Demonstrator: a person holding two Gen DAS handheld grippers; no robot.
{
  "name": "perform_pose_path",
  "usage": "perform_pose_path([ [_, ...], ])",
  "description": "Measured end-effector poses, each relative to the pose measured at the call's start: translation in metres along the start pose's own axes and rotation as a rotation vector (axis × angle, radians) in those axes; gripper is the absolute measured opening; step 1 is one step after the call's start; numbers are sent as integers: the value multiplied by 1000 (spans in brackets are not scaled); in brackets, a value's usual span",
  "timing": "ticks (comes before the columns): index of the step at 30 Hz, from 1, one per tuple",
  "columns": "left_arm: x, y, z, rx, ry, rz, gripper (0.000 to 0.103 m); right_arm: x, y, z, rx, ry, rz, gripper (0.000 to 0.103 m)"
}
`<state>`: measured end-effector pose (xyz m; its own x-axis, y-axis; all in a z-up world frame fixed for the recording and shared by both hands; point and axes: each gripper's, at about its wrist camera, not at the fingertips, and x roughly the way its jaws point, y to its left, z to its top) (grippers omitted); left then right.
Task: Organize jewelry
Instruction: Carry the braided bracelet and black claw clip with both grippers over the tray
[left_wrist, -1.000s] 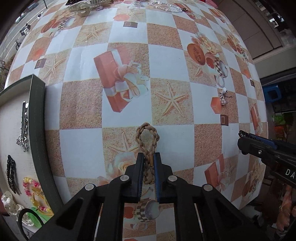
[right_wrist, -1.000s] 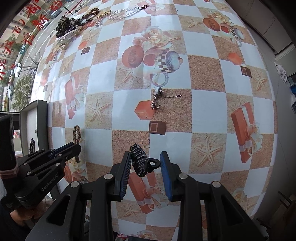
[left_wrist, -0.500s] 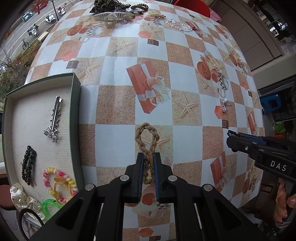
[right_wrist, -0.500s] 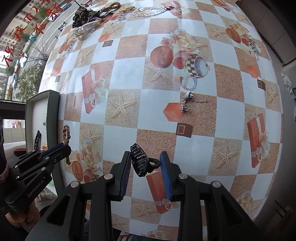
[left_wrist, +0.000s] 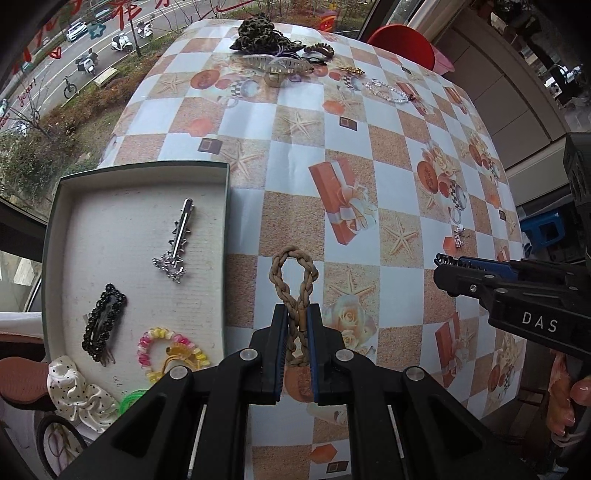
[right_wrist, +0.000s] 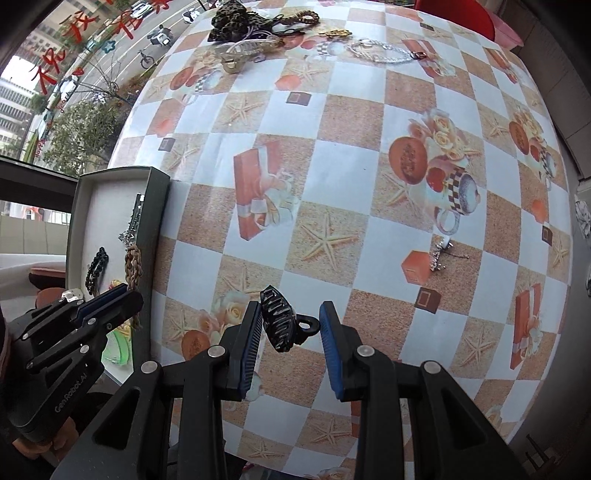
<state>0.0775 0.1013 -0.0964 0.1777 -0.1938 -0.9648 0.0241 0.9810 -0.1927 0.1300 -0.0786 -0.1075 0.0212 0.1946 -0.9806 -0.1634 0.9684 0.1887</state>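
My left gripper (left_wrist: 296, 325) is shut on a tan braided cord bracelet (left_wrist: 293, 280), held above the table just right of the green tray (left_wrist: 226, 236); the bracelet also shows in the right wrist view (right_wrist: 133, 266). My right gripper (right_wrist: 290, 332) is shut on a black claw hair clip (right_wrist: 280, 319), held above the table's near edge; it also shows in the left wrist view (left_wrist: 454, 273). The tray holds a silver star clip (left_wrist: 177, 240), a black beaded clip (left_wrist: 103, 321), a pink-yellow coil tie (left_wrist: 166, 350) and a white dotted scrunchie (left_wrist: 74, 395).
A pile of hair accessories (left_wrist: 273, 48) and a crystal chain (left_wrist: 388, 88) lie at the table's far edge. A small silver pendant on a chain (right_wrist: 441, 251) lies at the right. A red stool (left_wrist: 406, 40) stands beyond the table.
Both grippers have pulled back and risen, keeping their items. The left gripper has swung so the tray now shows more fully at its left.
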Motion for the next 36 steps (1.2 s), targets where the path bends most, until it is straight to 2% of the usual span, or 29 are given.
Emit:
perform_pose_path([
  [11, -25, 52, -7, -96, -54, 17, 13, 7, 64, 19, -125, 8, 12, 35],
  [19, -34, 110, -9, -181, -80, 84, 13, 21, 121, 42, -217, 21, 45, 35],
  [26, -23, 160, 4, -262, -81, 140, 13, 42, 172, 72, -282, 30, 63, 35],
  [36, 20, 182, 20, -255, -38, 204, 13, 91, 201, 101, -244, 82, 88, 35],
])
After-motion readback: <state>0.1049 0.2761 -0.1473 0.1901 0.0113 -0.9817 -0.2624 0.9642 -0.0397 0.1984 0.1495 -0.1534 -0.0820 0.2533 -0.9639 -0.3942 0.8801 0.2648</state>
